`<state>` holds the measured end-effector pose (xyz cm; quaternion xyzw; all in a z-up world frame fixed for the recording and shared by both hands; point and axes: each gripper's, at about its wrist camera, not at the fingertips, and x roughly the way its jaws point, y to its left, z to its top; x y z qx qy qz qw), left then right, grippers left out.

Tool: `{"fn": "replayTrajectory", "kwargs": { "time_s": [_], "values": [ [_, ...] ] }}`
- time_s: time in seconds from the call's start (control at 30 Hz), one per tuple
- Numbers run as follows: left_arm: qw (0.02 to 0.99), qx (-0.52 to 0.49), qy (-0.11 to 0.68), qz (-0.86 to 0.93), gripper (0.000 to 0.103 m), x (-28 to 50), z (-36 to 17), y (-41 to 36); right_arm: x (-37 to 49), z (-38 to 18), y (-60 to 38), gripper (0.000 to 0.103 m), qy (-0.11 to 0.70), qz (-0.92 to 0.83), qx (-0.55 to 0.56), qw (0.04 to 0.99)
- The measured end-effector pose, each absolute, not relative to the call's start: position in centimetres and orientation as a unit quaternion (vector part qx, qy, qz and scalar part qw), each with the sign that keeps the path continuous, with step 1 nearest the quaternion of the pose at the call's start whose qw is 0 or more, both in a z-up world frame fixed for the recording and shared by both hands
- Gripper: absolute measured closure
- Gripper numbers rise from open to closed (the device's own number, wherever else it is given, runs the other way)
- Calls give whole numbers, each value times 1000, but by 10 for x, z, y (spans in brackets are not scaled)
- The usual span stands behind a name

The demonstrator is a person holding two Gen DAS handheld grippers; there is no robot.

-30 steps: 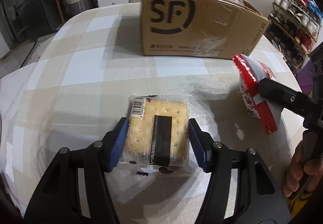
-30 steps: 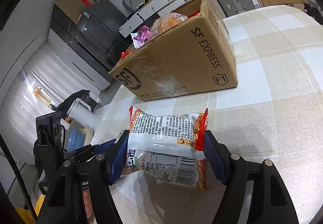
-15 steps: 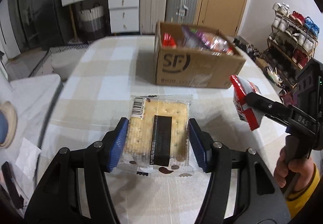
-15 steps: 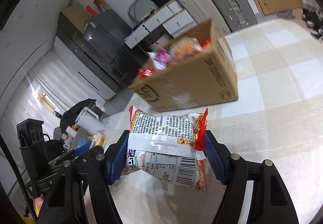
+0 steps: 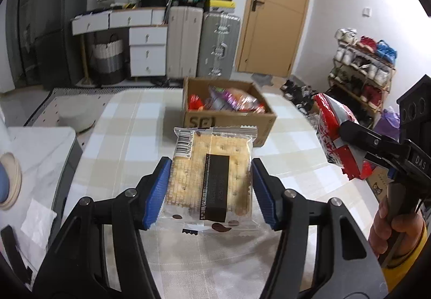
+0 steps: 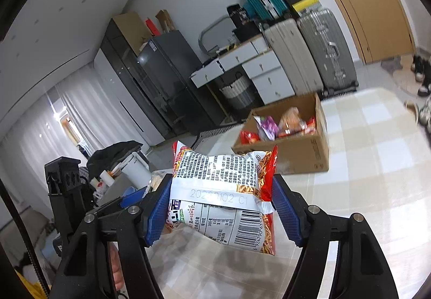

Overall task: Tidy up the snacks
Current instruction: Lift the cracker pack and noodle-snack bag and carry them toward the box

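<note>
My left gripper (image 5: 211, 191) is shut on a clear-wrapped cracker pack (image 5: 211, 177), held flat and high above the checked tablecloth (image 5: 121, 142). My right gripper (image 6: 222, 208) is shut on a red and white noodle snack bag (image 6: 223, 196), also lifted off the table. From the left wrist view that bag (image 5: 335, 134) hangs at the right, clamped by the right gripper, with a hand (image 5: 388, 226) on its handle. The open cardboard box (image 5: 229, 115) with several snack packets inside stands farther back on the table; the right wrist view shows the box (image 6: 291, 137) ahead and to the right.
Beyond the table stand suitcases (image 5: 203, 40), white drawers (image 5: 146, 51), a woven basket (image 5: 106, 62) and a wooden door (image 5: 274, 16). A shoe rack (image 5: 363, 70) lines the right wall. A white side surface with a round dish (image 5: 9, 180) sits left of the table.
Both grippers have risen and drawn back from the box with their packets still clamped. The box now looks smaller and farther, and its contents show from above.
</note>
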<state>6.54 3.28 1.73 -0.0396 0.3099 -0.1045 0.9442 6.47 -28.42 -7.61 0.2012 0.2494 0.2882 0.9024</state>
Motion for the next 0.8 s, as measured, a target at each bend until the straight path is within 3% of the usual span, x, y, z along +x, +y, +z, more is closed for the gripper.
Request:
{"fn": "replayTrajectory", "kwargs": {
  "time_s": [0.43,0.8],
  "values": [
    [956,-40,259,-131,46,65,87,35,58,14,-281,31,197,263,121,937],
    [955,-18,264,-137,46,149,117,16,129,56,-273,31,197,257,75,943]
  ]
}}
